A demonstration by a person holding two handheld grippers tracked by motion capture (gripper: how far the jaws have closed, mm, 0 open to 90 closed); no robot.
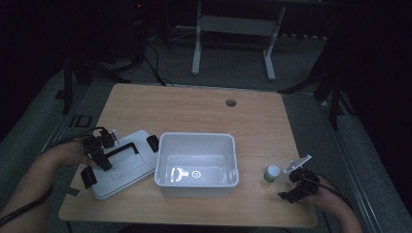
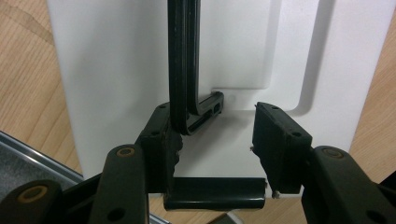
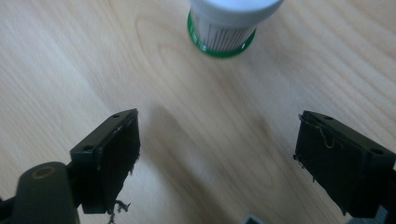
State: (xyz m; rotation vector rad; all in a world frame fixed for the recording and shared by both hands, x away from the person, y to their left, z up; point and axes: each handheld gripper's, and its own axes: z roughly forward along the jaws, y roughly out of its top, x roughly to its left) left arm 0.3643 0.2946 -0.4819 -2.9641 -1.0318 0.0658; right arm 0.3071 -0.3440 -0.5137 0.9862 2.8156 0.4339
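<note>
A white lid (image 1: 130, 166) lies flat at the table's left, with a black handle (image 1: 121, 148) across its top. My left gripper (image 1: 99, 158) sits at the handle's near end. In the left gripper view its jaws (image 2: 214, 112) stand partly apart over the lid (image 2: 116, 70). The handle (image 2: 183, 60) runs along the inside of the left pad, and the right pad is clear of it. A small green bottle with a white cap (image 1: 272, 173) stands right of the white bin (image 1: 197, 137). My right gripper (image 1: 289, 186) is open just short of the bottle (image 3: 224, 28).
The bin stands open in the middle of the wooden table (image 1: 194, 111), touching the lid's right corner. Black latches (image 1: 152, 143) (image 2: 215, 198) sit on the lid's ends. A cable hole (image 1: 231, 103) lies at the back. A white frame (image 1: 233, 24) stands on the floor beyond.
</note>
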